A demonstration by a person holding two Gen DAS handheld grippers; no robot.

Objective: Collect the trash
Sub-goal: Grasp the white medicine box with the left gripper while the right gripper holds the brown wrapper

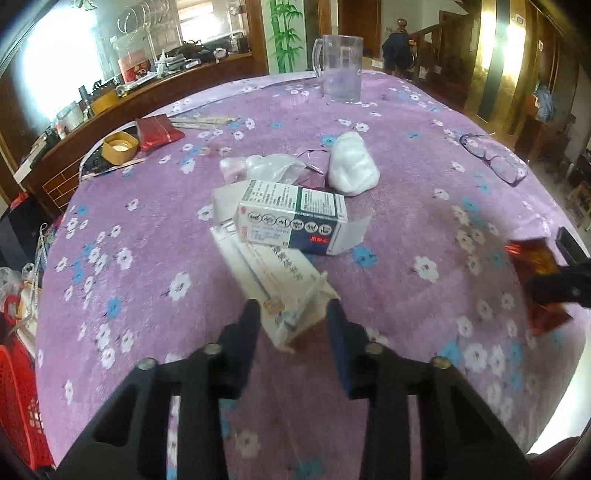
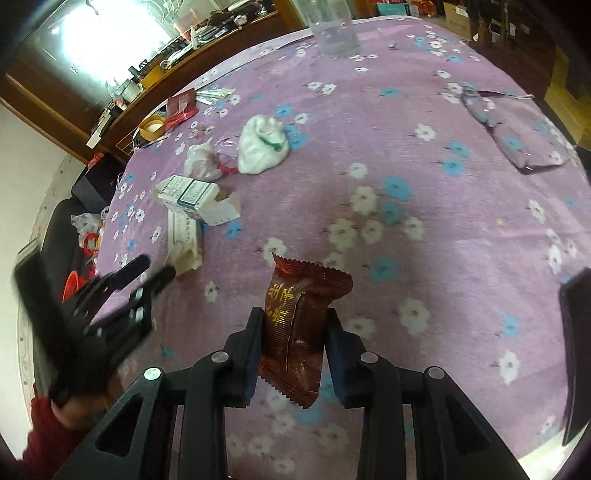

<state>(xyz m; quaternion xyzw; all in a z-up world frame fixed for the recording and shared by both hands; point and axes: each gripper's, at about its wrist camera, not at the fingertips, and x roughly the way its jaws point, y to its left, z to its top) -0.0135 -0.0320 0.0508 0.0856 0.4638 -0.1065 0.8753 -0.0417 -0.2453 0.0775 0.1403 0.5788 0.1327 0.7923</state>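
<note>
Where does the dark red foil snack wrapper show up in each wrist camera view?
Left wrist view: dark red foil snack wrapper at the right edge, held by the right gripper.
Right wrist view: lower centre, between the fingers.
Shared landmark: clear plastic pitcher at the table's far side.

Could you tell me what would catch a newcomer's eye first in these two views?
Probably the red-brown snack wrapper clamped upright in the right tool, over the purple floral tablecloth. Next, the left tool closing around a white carton, with a green-and-white medicine box lying across the carton's far end.
</note>
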